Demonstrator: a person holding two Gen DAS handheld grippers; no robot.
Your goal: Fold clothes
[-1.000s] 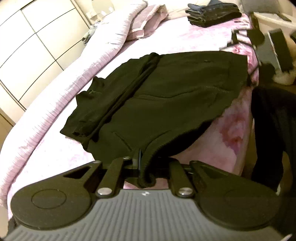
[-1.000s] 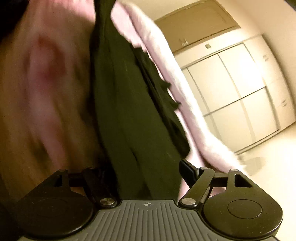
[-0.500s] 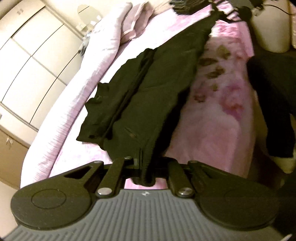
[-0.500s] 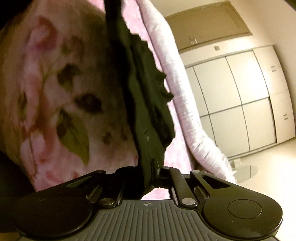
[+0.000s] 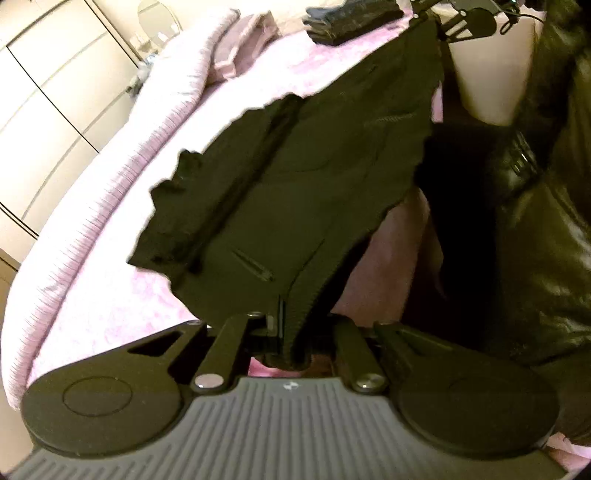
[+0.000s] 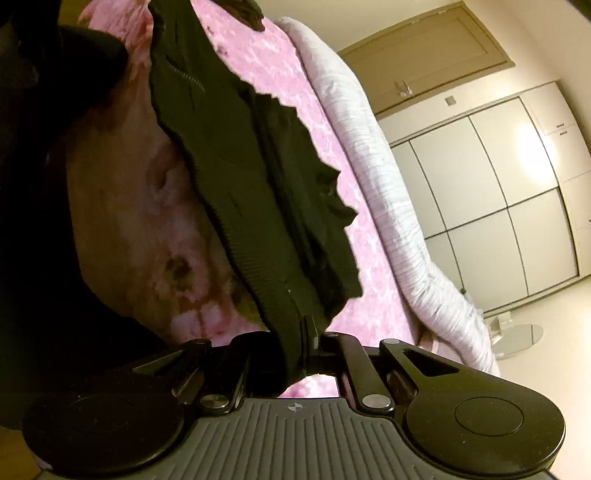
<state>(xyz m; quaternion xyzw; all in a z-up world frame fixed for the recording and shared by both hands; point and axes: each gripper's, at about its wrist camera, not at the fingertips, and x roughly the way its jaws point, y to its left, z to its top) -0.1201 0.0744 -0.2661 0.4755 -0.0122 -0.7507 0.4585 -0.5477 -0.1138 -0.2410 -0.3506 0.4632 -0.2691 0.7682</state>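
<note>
Garment: a black zip jacket [image 5: 295,177] lies partly on the pink bed [image 5: 122,306]; its ribbed hem edge is lifted off the bed's near side, and its far part with the collar rests on the sheet
Left tool [image 5: 291,332]: jaws narrow, pinched on one end of the ribbed hem
Right tool [image 6: 299,343]: jaws narrow as well, clamped on the hem's other end beside the zip; it also shows at the top of the left view, holding the far corner
Step in hand: by my reading, the hem is stretched between both tools, either to spread the jacket flat or to carry the hem over toward the collar for a fold; the pictures do not settle which
Next move calls for: even tension on both corners so the hem stays straight; both tools travelling together
Surroundings: a white quilt [image 6: 388,177] along the bed's far side; folded dark clothes [image 5: 351,18] near the head; a person in dark clothing [image 5: 535,221] at the right
</note>
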